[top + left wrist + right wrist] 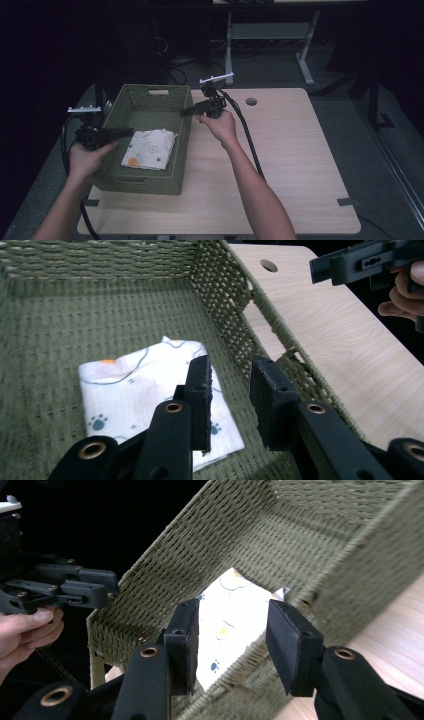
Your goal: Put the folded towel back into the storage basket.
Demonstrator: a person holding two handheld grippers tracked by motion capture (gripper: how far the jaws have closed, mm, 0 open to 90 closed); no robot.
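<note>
Forearms enter the high view; left gripper (117, 132) and right gripper (187, 112) hang over the basket (150, 184), jaws parted, empty. Left gripper view: folded cloth (135, 385) flat on the basket floor. Right gripper view: same. Advise lifting clear without snagging the weave.

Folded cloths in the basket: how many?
1. A folded cloth with small prints lies flat on the floor of the green woven basket, toward its near end. Nothing else in it.

We are seeing a dim room with a lit table (300, 165); the right gripper view is blurring the basket (350, 575) wall.
</note>
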